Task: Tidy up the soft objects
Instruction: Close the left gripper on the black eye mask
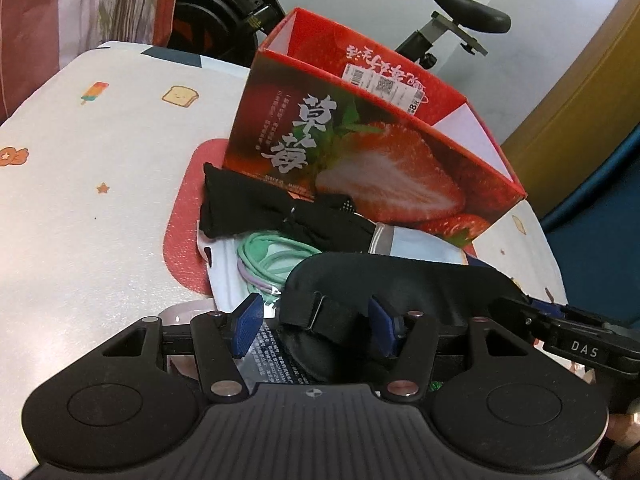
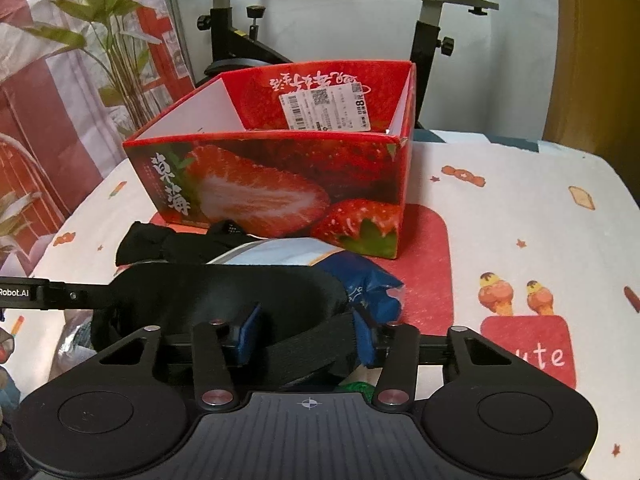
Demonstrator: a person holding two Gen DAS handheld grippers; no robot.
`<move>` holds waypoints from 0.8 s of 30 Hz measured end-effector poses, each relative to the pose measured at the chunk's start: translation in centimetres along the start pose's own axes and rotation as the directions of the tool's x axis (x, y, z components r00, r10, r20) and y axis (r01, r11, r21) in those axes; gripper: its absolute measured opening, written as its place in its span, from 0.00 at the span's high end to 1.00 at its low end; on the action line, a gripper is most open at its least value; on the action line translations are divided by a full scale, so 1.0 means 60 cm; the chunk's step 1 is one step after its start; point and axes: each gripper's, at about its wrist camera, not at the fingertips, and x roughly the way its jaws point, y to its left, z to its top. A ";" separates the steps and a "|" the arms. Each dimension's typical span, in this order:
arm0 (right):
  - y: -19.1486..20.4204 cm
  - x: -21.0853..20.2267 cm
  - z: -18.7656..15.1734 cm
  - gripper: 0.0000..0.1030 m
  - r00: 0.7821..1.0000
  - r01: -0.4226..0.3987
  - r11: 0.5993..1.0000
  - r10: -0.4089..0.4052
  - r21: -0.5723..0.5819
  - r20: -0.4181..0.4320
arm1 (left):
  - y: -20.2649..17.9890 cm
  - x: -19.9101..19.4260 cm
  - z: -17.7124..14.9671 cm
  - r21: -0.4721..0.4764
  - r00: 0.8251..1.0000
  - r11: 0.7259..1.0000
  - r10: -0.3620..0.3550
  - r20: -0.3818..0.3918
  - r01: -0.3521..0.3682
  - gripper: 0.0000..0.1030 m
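Box point(image 2: 280, 184) seen empty, beyond fingers; nothing sorted yet. Mask point(image 1: 400, 280) straddled by left gripper point(image 1: 316, 326), fingers spread, strap between. Right gripper point(image 2: 308, 338) half-closed around strap; pinch cannot be told. Sock point(image 1: 256, 208), cords point(image 1: 268, 256) left.

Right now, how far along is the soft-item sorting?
Done: nothing visible; the strawberry box looks empty. In hand: both grippers straddle the black eye mask, the left gripper and right gripper around its strap; a firm pinch isn't clear. Left: black cloth, green bands, blue packet.
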 end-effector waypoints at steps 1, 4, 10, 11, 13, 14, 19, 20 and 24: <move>-0.002 -0.001 0.000 0.59 1.000 0.004 1.000 -0.004 -0.004 0.002 | -0.001 0.002 0.000 0.002 1.000 1.000 -0.005 0.001 0.005 0.41; -0.003 0.000 0.000 0.60 1.000 0.017 1.000 -0.017 -0.018 0.006 | -0.007 0.007 -0.002 0.010 1.000 1.000 -0.005 -0.002 0.005 0.39; -0.002 0.003 0.000 0.60 1.000 0.024 0.999 -0.024 -0.027 0.004 | -0.010 0.011 -0.005 -0.018 0.999 0.999 -0.038 -0.015 0.038 0.34; -0.001 0.003 0.001 0.60 1.000 0.025 0.999 -0.024 -0.028 0.003 | -0.011 0.010 -0.006 -0.018 0.999 0.999 -0.046 -0.017 0.046 0.34; 0.000 0.004 -0.001 0.60 1.000 0.026 0.999 -0.026 -0.026 0.004 | -0.013 0.010 -0.009 -0.016 0.998 0.998 -0.053 -0.023 0.053 0.34; 0.000 0.005 -0.001 0.60 1.000 0.028 0.999 -0.028 -0.025 0.004 | -0.013 0.011 -0.011 -0.013 0.998 0.999 -0.051 -0.025 0.051 0.34; 0.002 0.006 -0.004 0.60 1.000 0.029 0.999 -0.028 -0.018 0.004 | -0.005 0.008 -0.013 -0.042 1.000 0.999 -0.015 -0.021 0.014 0.57; 0.002 0.006 -0.004 0.60 1.000 0.029 0.999 -0.029 -0.018 0.003 | -0.003 0.007 -0.012 -0.044 1.000 0.999 0.014 -0.022 -0.015 0.78; 0.000 0.003 -0.001 0.60 1.000 0.028 0.999 -0.028 -0.024 -0.001 | 0.014 -0.006 -0.011 -0.074 0.999 0.997 0.030 0.015 -0.029 0.90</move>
